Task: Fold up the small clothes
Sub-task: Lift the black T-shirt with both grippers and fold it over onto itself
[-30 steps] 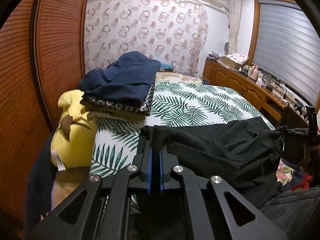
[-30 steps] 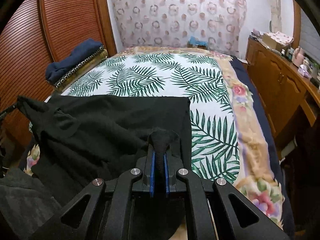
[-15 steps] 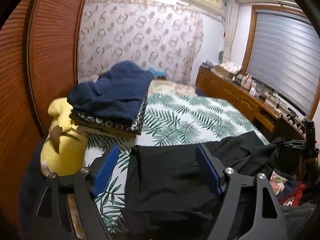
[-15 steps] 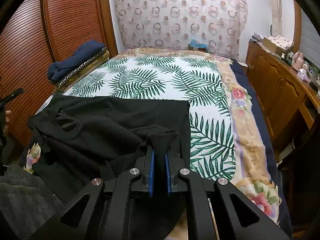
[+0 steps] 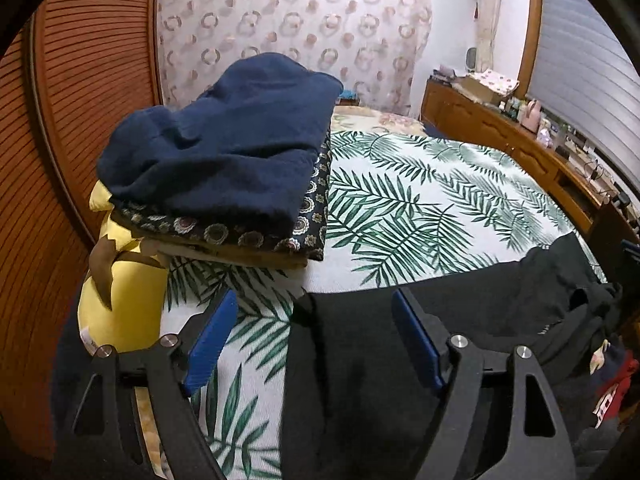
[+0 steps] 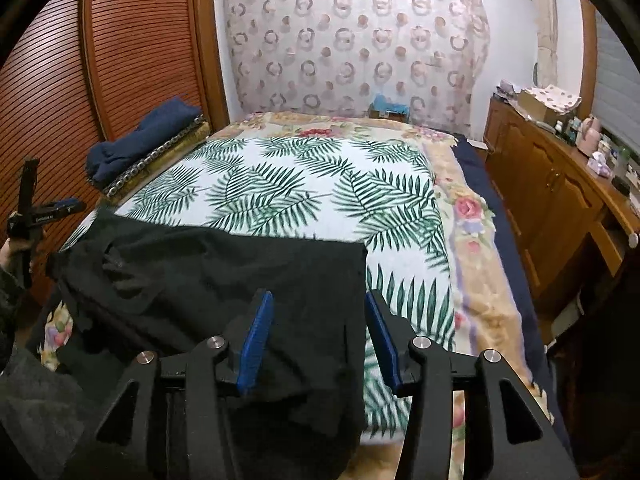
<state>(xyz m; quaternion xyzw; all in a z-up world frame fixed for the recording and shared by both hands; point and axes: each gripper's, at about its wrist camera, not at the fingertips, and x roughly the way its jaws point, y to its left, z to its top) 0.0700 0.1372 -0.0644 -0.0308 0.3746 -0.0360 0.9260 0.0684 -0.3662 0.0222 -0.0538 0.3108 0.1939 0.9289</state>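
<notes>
Black garment lies released between our parted right gripper fingers, just opened; left gripper likewise parted, empty; folds remain.

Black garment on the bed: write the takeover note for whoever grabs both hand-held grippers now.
Left hand-held gripper: open, holding nothing.
Right hand-held gripper: jaws have just been opening, pads clear of the cloth.
Black garment: lies on the leaf-print bedspread, flat on its right side, bunched on its left.
Folded pile: sits at the bed's left edge.
Done: garment released.
Left: smooth the bunched side, fold, probably stack it.
</notes>
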